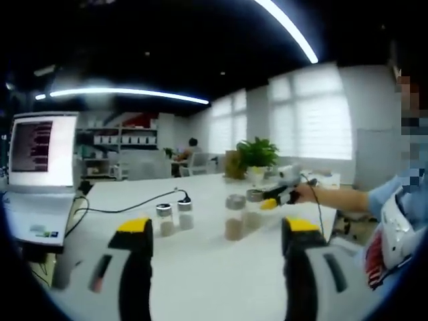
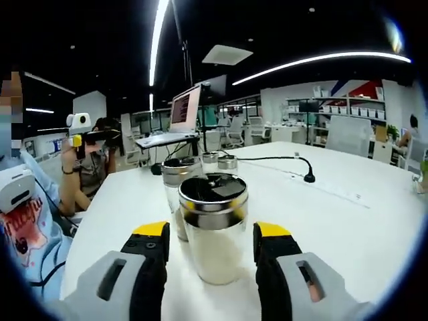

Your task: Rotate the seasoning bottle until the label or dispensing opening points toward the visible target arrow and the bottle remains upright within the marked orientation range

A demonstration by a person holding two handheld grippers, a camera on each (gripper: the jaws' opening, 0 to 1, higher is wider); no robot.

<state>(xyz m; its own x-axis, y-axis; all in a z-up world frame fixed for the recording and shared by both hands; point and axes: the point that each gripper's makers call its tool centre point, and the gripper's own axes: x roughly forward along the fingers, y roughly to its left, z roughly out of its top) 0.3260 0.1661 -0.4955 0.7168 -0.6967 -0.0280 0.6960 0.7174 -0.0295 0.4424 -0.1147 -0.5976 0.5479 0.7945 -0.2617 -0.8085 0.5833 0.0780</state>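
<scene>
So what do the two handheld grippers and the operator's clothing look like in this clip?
Both the left gripper and the right gripper have two black jaws with yellow tips and pale grey housings behind them. In the left gripper view the right gripper trails a thin dark cable. The person wears a light blue sleeve and a white top with red print.

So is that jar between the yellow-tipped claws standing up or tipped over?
Upright. The seasoning bottle stands on the white table, its shiny lid on top, between the open right gripper.
</scene>
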